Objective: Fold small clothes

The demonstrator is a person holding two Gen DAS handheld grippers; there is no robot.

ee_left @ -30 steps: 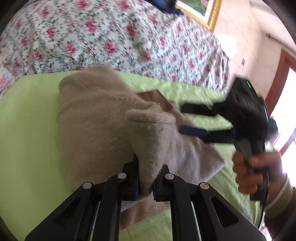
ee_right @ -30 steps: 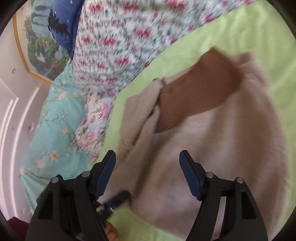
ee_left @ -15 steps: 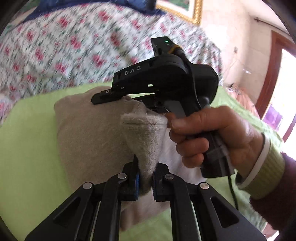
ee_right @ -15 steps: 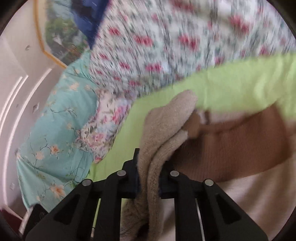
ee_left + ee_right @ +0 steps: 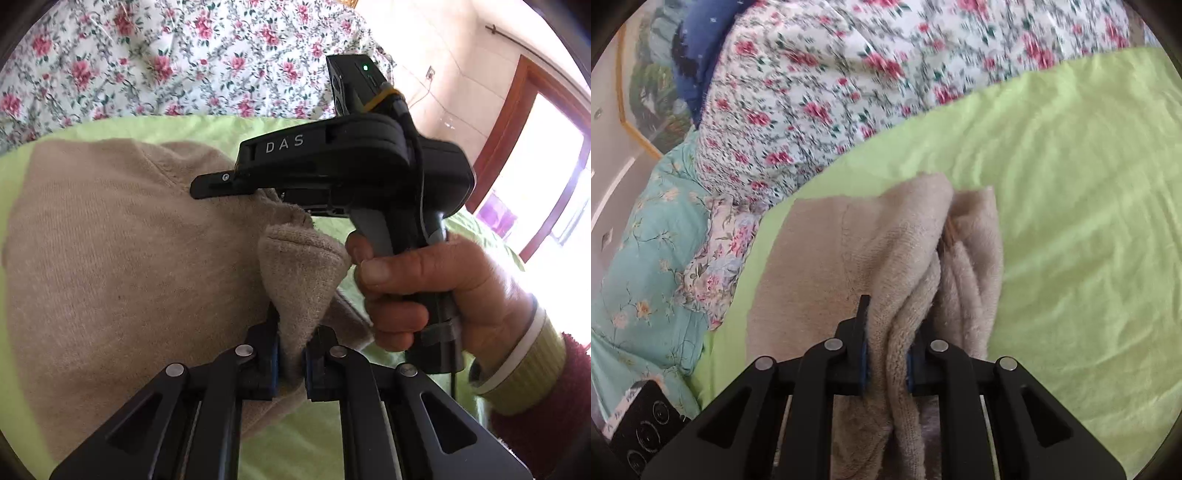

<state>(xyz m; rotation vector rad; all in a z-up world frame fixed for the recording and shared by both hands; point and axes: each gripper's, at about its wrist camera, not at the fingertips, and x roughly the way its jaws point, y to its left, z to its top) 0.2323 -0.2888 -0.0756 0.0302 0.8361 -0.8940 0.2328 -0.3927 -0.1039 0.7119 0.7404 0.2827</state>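
Note:
A small beige knit garment lies on a lime green sheet. My left gripper is shut on a bunched edge of it near its right side. The right gripper body, black and marked DAS, shows in the left wrist view with a hand around its handle; its fingers reach over the garment's far edge. In the right wrist view my right gripper is shut on a thick fold of the same beige garment, lifted off the green sheet.
A floral quilt is heaped behind the sheet. A teal flowered blanket lies at the left in the right wrist view. A wooden door frame and a bright doorway stand at the right.
My right gripper came in open over the garment's far edge and closed on it, then carried the fold over so the brown panel is covered. My left gripper kept its hold.

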